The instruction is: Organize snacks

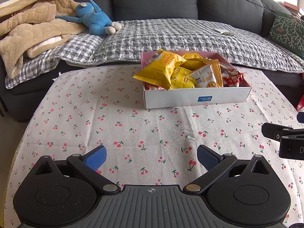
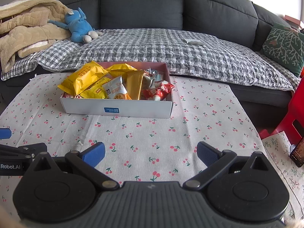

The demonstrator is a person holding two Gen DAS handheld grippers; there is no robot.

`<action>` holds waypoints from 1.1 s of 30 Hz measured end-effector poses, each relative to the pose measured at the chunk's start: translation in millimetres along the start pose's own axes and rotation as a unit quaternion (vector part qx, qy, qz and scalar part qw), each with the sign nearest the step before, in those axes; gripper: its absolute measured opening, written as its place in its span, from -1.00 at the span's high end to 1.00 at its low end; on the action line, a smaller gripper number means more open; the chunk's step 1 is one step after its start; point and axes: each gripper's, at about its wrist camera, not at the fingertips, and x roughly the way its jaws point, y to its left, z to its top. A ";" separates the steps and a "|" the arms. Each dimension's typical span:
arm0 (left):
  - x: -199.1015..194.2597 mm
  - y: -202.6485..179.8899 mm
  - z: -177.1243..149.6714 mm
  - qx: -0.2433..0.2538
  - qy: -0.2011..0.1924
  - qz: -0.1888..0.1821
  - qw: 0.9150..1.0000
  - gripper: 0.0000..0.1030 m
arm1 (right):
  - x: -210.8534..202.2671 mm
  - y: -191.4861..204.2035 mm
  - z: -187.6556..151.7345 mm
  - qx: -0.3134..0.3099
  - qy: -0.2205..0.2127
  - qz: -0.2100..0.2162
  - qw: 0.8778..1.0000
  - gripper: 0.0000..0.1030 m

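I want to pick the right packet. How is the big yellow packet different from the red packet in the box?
The big yellow packet is larger and lies at the box's left end, its corner hanging over the rim. The red packet is smaller, crinkled, and sits inside at the right end. Both are sealed snacks in the white box.

Both views are evenly lit by soft daylight, with a washed-out bright patch at the far right edge behind the sofa (image 1: 152,0) suggesting a window there. Shadows are faint and short; the box (image 2: 117,110) casts only a thin dark line on the tablecloth (image 2: 152,133), and the yellow packets (image 1: 161,68) show mild sheen. Focus is sharp in the middle, while fisheye bending curves the edges and black vignette fills the corners.
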 end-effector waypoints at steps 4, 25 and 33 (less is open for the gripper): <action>-0.1 0.2 0.0 0.001 0.000 -0.001 1.000 -0.98 | -0.2 0.2 0.0 0.000 0.000 0.000 1.000 -1.00; 0.1 -0.8 -1.3 0.002 0.003 0.000 1.000 -0.99 | 0.1 0.1 -0.3 -0.001 0.001 0.000 1.000 -1.00; 1.1 0.3 -1.0 -0.003 0.008 -0.003 1.000 -0.99 | 0.9 -1.9 -1.2 -0.001 0.001 -0.003 1.000 -1.00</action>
